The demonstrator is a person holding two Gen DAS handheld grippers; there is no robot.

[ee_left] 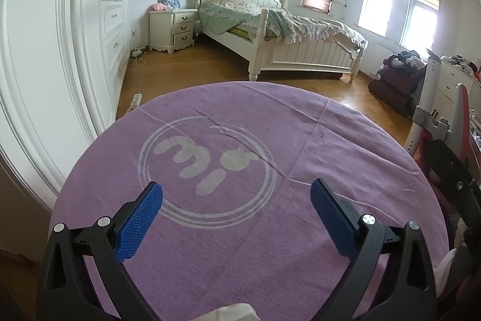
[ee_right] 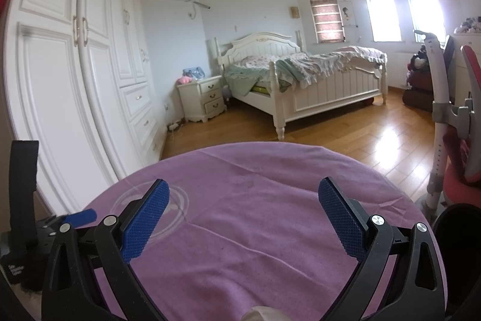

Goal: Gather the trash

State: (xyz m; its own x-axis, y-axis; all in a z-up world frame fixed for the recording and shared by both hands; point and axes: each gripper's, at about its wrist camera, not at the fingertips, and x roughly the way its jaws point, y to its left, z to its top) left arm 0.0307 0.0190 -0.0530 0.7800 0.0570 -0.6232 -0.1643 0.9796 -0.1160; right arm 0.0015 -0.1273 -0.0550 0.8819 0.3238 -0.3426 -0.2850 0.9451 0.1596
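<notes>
At far left we note the white wardrobe (ee_left: 99, 5), then the left gripper (ee_left: 237, 190) with its jaws spread wide and holding nothing, poised above the purple cloth (ee_left: 300, 146) that bears a pale circular logo (ee_left: 207, 167). Next we note the right gripper (ee_right: 243, 191), its jaws likewise wide apart and empty, above the same cloth, with the bed (ee_right: 324, 80) on the wooden floor (ee_right: 375, 140) beyond and a pink chair (ee_right: 463, 170) at far right. We see a pale crumpled item (ee_left: 234, 313), possibly the trash, only partly at the bottom edge of each view, at the near edge of the cloth between the gripper arms; we cannot tell what it is.
</notes>
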